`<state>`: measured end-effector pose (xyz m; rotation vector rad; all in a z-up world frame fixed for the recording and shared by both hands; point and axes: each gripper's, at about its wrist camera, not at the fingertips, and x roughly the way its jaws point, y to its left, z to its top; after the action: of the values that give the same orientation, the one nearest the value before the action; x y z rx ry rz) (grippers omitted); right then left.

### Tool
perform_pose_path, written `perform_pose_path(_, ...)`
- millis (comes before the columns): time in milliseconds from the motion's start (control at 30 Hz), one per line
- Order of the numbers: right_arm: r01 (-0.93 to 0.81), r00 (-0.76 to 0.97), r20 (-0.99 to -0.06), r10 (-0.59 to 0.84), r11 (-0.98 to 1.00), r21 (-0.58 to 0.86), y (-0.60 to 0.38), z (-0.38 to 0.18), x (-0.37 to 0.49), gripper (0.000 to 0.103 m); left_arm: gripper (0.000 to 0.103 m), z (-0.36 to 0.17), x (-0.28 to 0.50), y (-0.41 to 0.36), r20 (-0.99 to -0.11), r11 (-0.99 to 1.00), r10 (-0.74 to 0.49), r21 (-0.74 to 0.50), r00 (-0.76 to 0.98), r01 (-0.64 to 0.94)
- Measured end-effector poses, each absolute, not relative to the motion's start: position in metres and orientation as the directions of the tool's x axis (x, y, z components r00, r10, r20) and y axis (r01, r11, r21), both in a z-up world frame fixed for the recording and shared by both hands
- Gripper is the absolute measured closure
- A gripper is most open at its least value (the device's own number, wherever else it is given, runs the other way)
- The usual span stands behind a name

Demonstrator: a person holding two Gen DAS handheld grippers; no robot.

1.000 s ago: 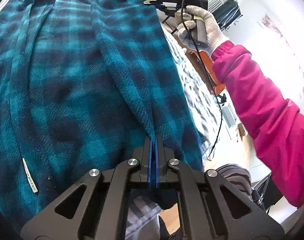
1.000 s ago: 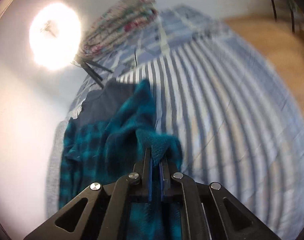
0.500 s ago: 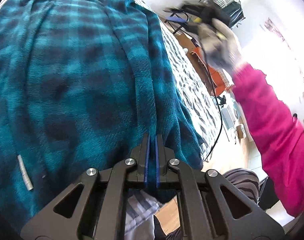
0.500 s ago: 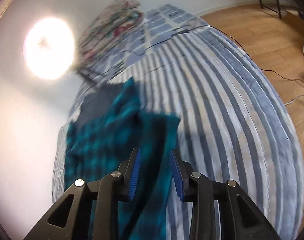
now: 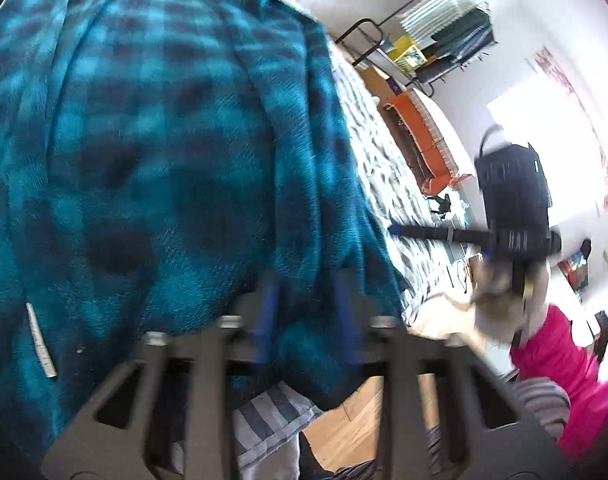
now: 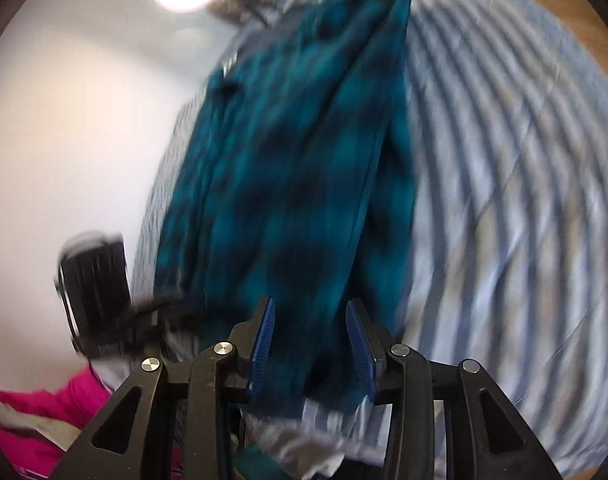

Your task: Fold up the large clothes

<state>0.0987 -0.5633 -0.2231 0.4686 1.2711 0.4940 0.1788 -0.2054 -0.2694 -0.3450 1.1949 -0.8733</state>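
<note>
The teal plaid garment (image 5: 164, 160) is lying flat on the striped bed (image 6: 503, 160), already doubled lengthwise by the look of the layered edges. Its long axis is running straight away from both tools, toward the far end of the bed. The left gripper (image 5: 305, 308) is hovering over the near hem with its jaws parted. They have just been opening, and the fleece is showing in the gap between them, but the pads are not pressing on it. The right gripper (image 6: 309, 332) is hanging over the same hem toward the garment's right edge. Its jaws have also just been opening and are standing released, with cloth under them rather than pinched. Both tools are sitting at the near end, side by side, neither holding anything. A crosswise fold is probably coming next — each one taking its own corner of this hem and carrying it away along the long axis.
</note>
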Motion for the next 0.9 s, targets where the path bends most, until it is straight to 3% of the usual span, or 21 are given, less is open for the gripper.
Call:
perform_pose_path(100, -0.068, 0.188, -0.777, 0.600, 0.798, 0.599, -0.554, -0.243, 0.091, 0.063, 0.098, -0.284, 0.183, -0.202, -0.640, 0.622, -0.765, -0.703, 0.075, 0.346)
perform_pose_path(167, -0.081, 0.181, -0.773, 0.608, 0.792, 0.605, -0.545, -0.252, 0.087, 0.071, 0.099, -0.287, 0.183, -0.199, -0.625, 0.608, -0.778, -0.722, 0.064, 0.331)
perform_pose_path(233, -0.097, 0.198, -0.766, 0.612, 0.790, 0.606, -0.541, -0.248, 0.082, 0.101, 0.101, -0.283, 0.182, -0.198, -0.620, 0.604, -0.782, -0.725, 0.068, 0.331)
perform_pose_path(433, -0.132, 0.305, -0.783, 0.542, 0.838, 0.529, -0.558, -0.199, 0.068, 0.102, 0.102, -0.259, 0.171, -0.208, -0.557, 0.544, -0.827, -0.758, 0.078, 0.359)
perform_pose_path(533, -0.090, 0.346, -0.787, 0.511, 0.853, 0.514, -0.581, -0.195, 0.060, 0.102, 0.102, -0.274, 0.170, -0.226, -0.615, 0.589, -0.786, -0.714, 0.063, 0.378)
perform_pose_path(667, -0.025, 0.286, -0.832, 0.475, 0.872, 0.489, -0.578, -0.234, 0.063, 0.102, 0.102, -0.298, 0.169, -0.239, -0.669, 0.637, -0.741, -0.676, 0.054, 0.370)
perform_pose_path(800, -0.052, 0.268, -0.849, 0.456, 0.886, 0.460, -0.572, -0.242, 0.063, 0.093, 0.102, -0.282, 0.164, -0.241, -0.706, 0.668, -0.703, -0.610, 0.090, 0.426)
perform_pose_path(900, -0.083, 0.322, -0.816, 0.479, 0.873, 0.480, -0.576, -0.227, 0.061, 0.060, 0.102, -0.265, 0.156, -0.234, -0.725, 0.696, -0.672, -0.552, 0.148, 0.459)
